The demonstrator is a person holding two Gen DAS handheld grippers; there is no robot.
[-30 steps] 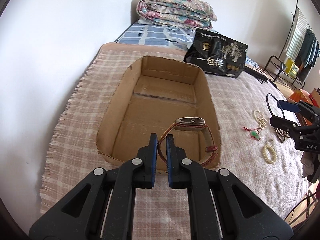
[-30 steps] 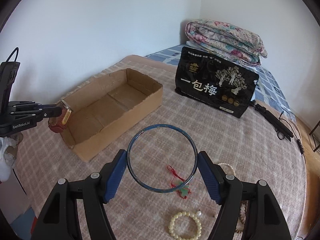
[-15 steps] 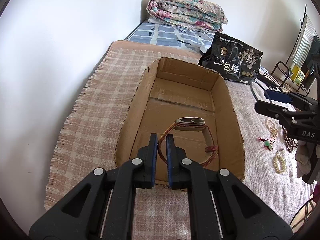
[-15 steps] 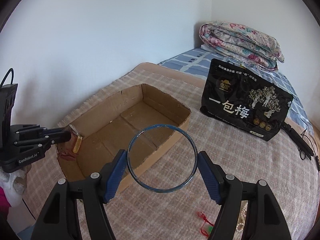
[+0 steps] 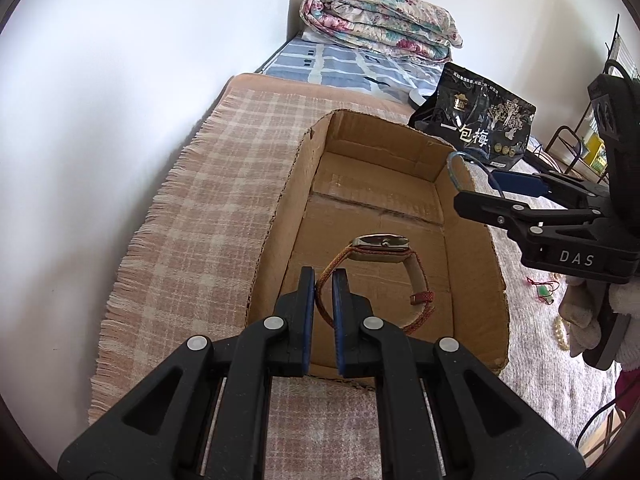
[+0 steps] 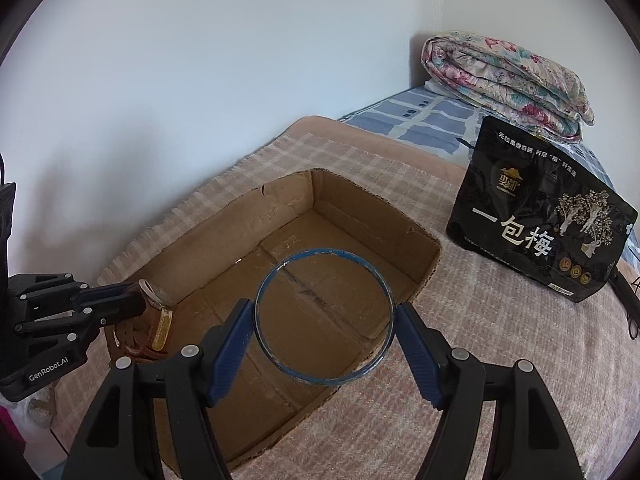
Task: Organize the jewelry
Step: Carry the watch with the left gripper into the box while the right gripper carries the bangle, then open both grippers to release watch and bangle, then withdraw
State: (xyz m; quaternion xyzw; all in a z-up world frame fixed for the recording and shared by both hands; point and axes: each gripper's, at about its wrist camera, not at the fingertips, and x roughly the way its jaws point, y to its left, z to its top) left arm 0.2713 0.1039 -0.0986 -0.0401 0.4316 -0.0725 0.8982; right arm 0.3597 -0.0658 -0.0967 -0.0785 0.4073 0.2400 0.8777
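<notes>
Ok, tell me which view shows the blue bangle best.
The right wrist view: the whole blue bangle shows, held between the right gripper fingers over the cardboard box. The left wrist view shows only a thin arc.

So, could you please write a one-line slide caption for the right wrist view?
Right tongs hold a blue bangle above the cardboard box; left tongs grip a watch.

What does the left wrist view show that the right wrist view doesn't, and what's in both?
Only the left wrist view shows loose jewelry on the bed: a green pendant on red cord and pale beads. Only the right wrist view shows the blue bangle as a full ring, held across its width by the right hand-held gripper. Both show the cardboard box, the watch clamped by its strap in the left hand-held gripper, the black bag and the folded quilt.
</notes>
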